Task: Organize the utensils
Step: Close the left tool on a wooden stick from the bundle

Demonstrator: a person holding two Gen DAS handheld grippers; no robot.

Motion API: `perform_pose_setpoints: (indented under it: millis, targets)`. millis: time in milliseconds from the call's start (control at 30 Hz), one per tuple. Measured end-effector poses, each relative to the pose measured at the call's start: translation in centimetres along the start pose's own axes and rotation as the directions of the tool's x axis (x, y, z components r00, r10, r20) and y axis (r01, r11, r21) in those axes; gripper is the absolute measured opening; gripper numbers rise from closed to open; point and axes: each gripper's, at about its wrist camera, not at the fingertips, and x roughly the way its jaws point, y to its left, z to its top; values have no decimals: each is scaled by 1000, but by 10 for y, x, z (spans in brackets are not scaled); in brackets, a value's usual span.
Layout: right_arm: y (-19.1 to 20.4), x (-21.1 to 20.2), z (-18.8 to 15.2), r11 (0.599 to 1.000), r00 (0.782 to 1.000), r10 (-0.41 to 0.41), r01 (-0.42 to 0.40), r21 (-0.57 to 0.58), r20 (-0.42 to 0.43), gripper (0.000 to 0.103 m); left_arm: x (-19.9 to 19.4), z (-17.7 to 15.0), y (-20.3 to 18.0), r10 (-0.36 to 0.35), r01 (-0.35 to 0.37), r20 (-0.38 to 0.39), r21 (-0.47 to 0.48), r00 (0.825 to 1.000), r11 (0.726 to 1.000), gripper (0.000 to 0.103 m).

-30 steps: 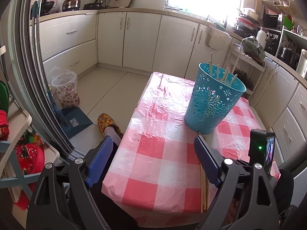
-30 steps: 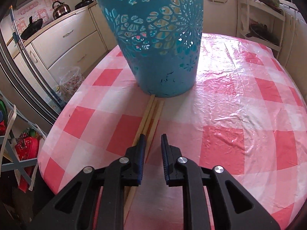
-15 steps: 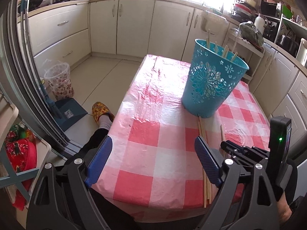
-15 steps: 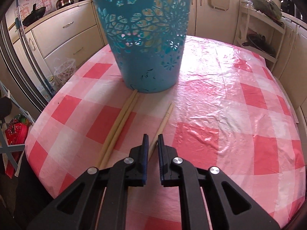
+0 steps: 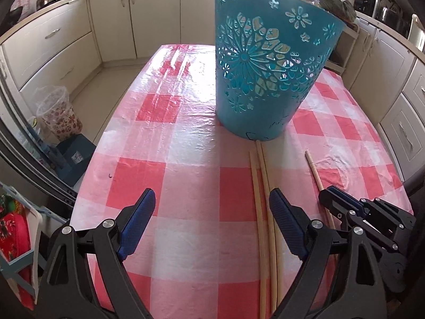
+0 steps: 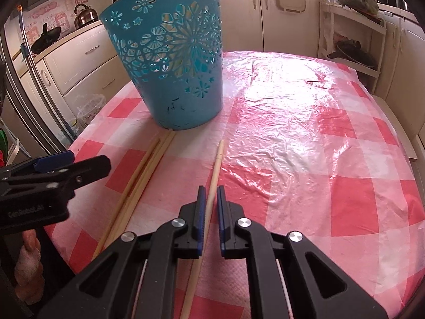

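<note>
Here, the right gripper [image 6: 209, 194] has its jaws pinched together on a single pale wooden chopstick [image 6: 215, 164], which lies on the surface covered by a red-and-white checked plastic cloth [image 6: 332, 159]. The stick runs from between the blue pads toward twelve o'clock, its far tip stopping short of the teal plastic basket with flower-shaped cut-outs [image 6: 172, 53], which stands upright at about eleven o'clock in the right wrist view.

The left gripper [image 5: 209, 207] hangs with its jaws spread wide and nothing between them. The pair of long wooden chopsticks [image 5: 261, 191] lies side by side on the cloth just inside its right jaw, at roughly one o'clock in the left wrist view, their far ends touching or nearly touching the basket's base.

The single stick is thin, round and smooth, and it is gripped near its near half, so most of its length sticks out ahead. Lifted like that, it may pivot between the pads and droop, and its tip could then strike the basket wall or catch a cut-out instead of clearing the rim. The basket looks light; a knock near its top could tip it or push it along the slick cloth. The cloth itself is wrinkled and loose, so a jaw dragged along it could bunch it and roll the pair away from the left gripper.
</note>
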Motion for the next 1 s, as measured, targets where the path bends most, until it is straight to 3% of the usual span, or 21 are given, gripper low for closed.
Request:
perform_pose_setpoints:
  millis: [700, 900, 1000]
  targets:
    - [-10, 4, 5, 999, 999, 29, -29, 16, 15, 10, 33, 8, -10, 52, -50, -38, 59, 998, 997, 80]
    - [-9, 7, 10, 1000, 1000, 25, -25, 13, 7, 10, 33, 11, -17, 47, -44, -30, 84, 998, 996, 64]
    - [-8, 8, 10, 1000, 1000, 23, -23, 9, 6, 10, 32, 12, -25, 39, -37, -20, 94, 999, 995, 50]
